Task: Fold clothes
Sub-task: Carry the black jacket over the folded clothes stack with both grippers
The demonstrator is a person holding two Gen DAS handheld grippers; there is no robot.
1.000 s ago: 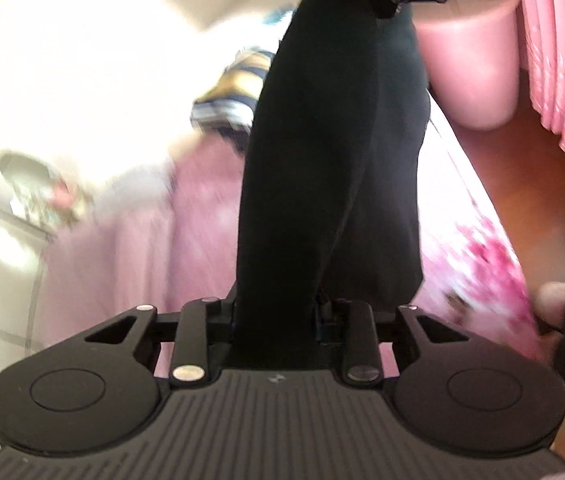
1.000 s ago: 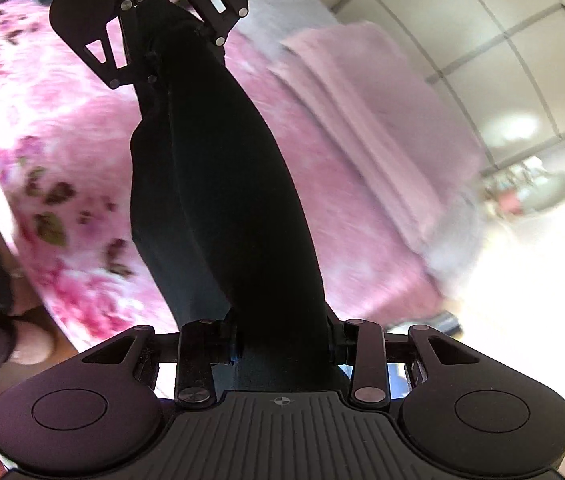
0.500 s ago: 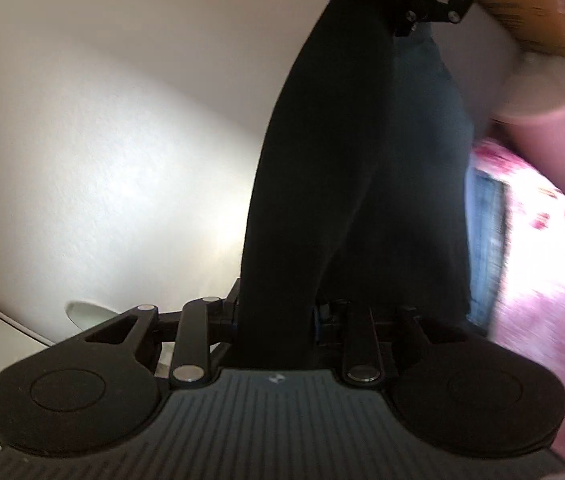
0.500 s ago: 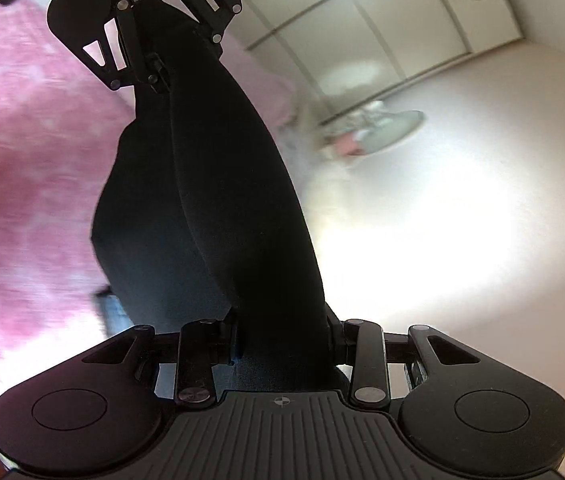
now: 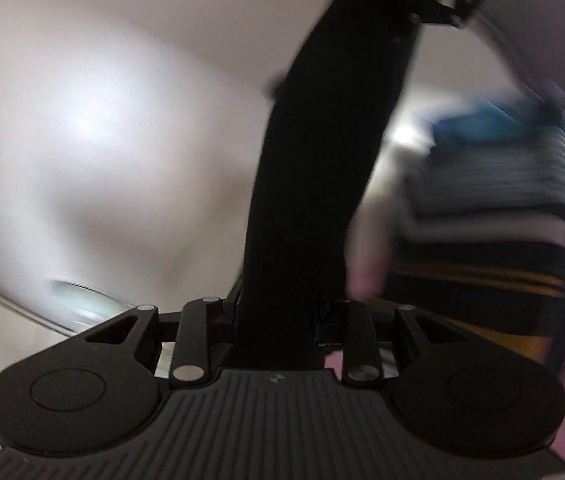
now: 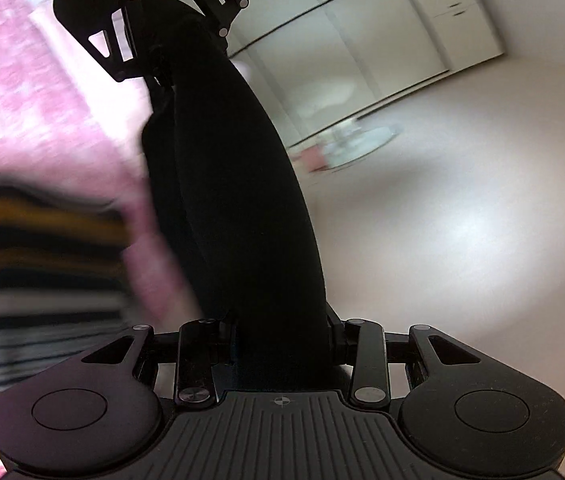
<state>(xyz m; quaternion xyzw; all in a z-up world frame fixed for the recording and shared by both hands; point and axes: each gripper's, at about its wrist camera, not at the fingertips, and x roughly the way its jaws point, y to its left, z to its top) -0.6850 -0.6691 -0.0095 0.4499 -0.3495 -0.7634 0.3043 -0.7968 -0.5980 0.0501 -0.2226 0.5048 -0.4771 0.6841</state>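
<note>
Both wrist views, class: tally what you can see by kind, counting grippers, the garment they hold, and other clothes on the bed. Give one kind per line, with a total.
Grippers: 2, the left gripper and the right gripper.
Held garments: 1, the black garment, stretched between both.
Other clothes: 1, a blurred striped garment on the pink bedspread.
Total: 4

A taut black cloth garment (image 5: 322, 184) spans the gap between both grippers, blocking any crossing there. A blurred stack of striped folded clothes (image 6: 50, 264) on the pink floral bed cover (image 6: 14, 92) crowds one side; the other side opens toward the plain white ceiling (image 6: 462, 220).
</note>
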